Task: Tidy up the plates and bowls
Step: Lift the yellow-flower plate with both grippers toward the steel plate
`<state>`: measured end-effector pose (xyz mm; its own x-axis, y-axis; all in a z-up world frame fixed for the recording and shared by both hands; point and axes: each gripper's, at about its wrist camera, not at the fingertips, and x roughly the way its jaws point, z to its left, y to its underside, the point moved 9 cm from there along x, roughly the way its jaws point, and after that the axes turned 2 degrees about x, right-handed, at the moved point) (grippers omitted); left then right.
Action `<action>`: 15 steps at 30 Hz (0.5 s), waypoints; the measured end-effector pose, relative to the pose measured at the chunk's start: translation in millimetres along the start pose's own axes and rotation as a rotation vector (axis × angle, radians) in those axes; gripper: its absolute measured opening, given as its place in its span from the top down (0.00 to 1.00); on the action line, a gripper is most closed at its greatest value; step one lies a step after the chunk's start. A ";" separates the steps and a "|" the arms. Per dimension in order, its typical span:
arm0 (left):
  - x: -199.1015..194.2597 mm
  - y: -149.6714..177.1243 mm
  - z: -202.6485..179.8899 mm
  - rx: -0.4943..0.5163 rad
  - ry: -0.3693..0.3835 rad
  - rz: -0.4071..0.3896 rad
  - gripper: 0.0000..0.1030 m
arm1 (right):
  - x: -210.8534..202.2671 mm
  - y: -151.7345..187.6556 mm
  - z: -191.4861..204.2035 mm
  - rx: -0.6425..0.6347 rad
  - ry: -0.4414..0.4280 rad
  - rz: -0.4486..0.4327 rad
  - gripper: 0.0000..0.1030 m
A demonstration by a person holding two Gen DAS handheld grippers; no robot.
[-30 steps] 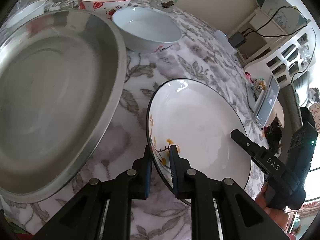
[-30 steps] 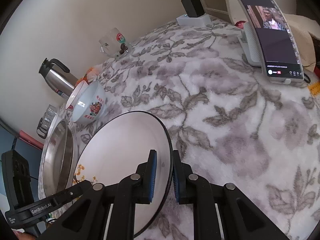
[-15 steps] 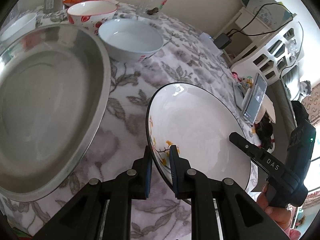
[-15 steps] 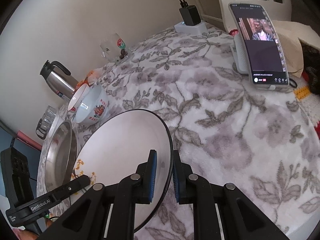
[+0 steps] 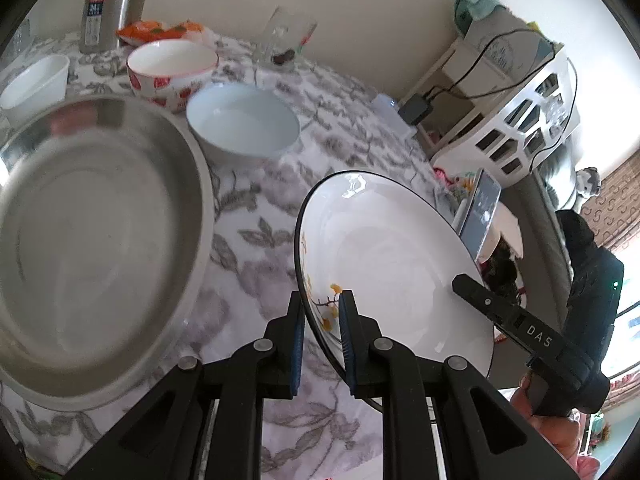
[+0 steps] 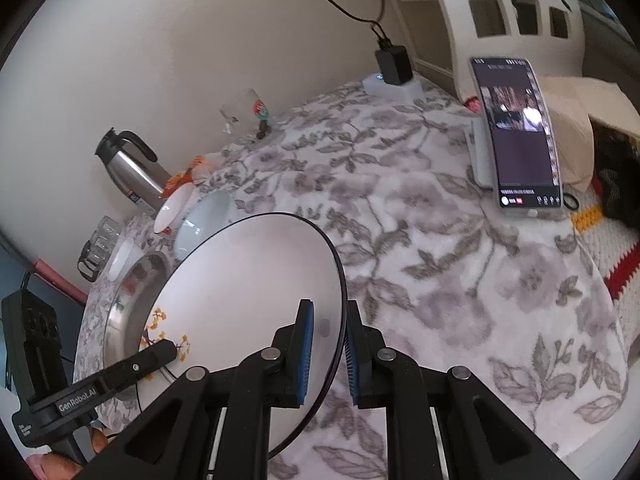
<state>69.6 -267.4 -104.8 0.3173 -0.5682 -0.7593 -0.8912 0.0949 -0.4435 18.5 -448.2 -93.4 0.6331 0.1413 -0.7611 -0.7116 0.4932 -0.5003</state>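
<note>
A white plate (image 5: 384, 264) with a black rim and yellow flowers hangs above the flowered tablecloth. My left gripper (image 5: 322, 312) is shut on its flowered edge, and my right gripper (image 6: 328, 328) is shut on the opposite edge of the same plate (image 6: 248, 280). In the left wrist view the right gripper (image 5: 468, 286) reaches in over the plate from the right. Left of the plate lies a large steel plate (image 5: 88, 240). Behind it stand a pale blue bowl (image 5: 244, 120), a red-patterned bowl (image 5: 172, 64) and a small white bowl (image 5: 34, 80).
A steel thermos (image 5: 108, 4), an orange snack packet (image 5: 160, 30) and a glass mug (image 5: 286, 38) stand by the wall. A phone on a stand (image 6: 516, 132) and a charger (image 6: 394, 66) sit at the table's far side. White lattice furniture (image 5: 520, 124) stands beyond.
Both grippers have lifted the plate off the tablecloth. The table and the dishes on it look farther below, and more of the thermos and wall has come into view.
</note>
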 end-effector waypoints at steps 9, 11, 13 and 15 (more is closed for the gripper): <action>-30.6 -16.4 18.3 -0.020 0.009 -0.043 0.83 | -4.8 -4.7 40.2 -0.056 -0.019 -0.014 0.84; -38.6 -20.1 23.6 -0.023 0.012 -0.057 0.83 | -4.1 -3.9 50.1 -0.068 -0.023 -0.013 0.84; -47.2 -23.9 31.6 -0.035 0.016 -0.070 0.83 | -2.9 -3.4 61.0 -0.078 -0.033 -0.013 0.84; -54.1 -26.3 39.1 -0.045 0.016 -0.079 0.83 | -1.3 -2.5 71.7 -0.088 -0.041 -0.012 0.85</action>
<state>88.5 -207.2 -70.7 0.3827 -0.5856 -0.7146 -0.8773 0.0122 -0.4798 41.3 -388.1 -61.6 0.6526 0.1720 -0.7379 -0.7266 0.4180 -0.5453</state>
